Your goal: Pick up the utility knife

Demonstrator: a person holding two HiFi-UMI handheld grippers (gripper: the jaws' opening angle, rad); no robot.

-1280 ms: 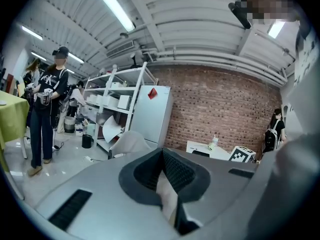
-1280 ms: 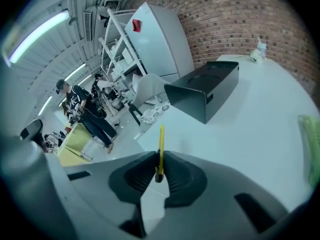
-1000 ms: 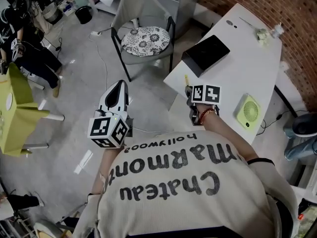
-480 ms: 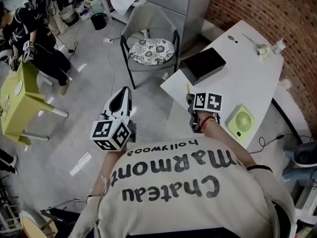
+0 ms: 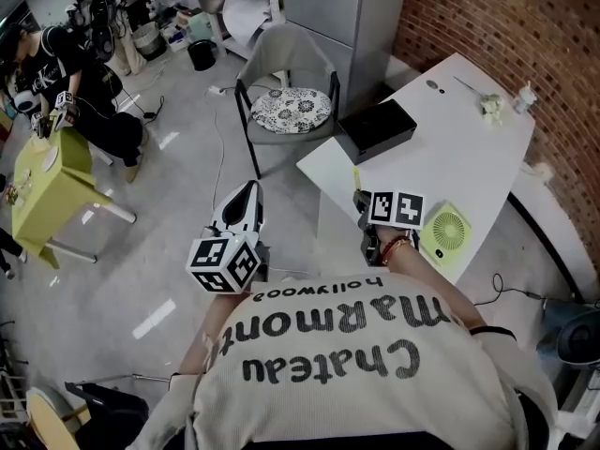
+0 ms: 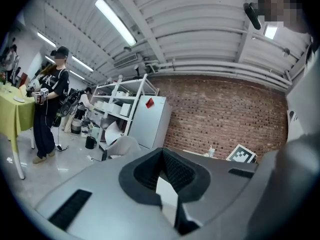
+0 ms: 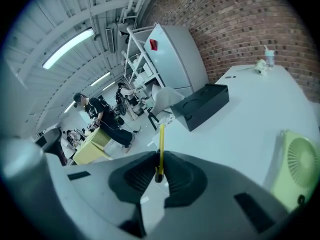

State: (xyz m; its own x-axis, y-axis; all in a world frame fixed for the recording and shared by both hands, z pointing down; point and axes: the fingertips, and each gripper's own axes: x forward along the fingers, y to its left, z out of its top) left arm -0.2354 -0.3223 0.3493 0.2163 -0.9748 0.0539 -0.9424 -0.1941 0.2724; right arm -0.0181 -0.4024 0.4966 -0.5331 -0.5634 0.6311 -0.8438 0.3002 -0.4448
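Observation:
The utility knife [image 7: 161, 144] is slim and yellow with a dark butt end. It stands edge-on between the pads of my right gripper [image 7: 159, 171], which is shut on it. In the head view the right gripper [image 5: 360, 201] hangs just off the near corner of the white table [image 5: 469, 148], and the knife [image 5: 356, 178] juts forward from it. My left gripper [image 5: 248, 195] is out over the grey floor to the left, well apart from the table. Its jaws meet at the tips with nothing between them [image 6: 167, 179].
A black box [image 5: 375, 129] lies at the table's near-left end and a green fan [image 5: 443, 233] at its near edge. A grey chair [image 5: 291, 101] with a patterned cushion stands left of the table. Far left are a yellow-green table [image 5: 47, 186] and a person [image 5: 66, 92].
Both grippers have drifted together with the person, the left one rightward in the picture. The right gripper still holds the knife, a little higher and nearer the table's corner.

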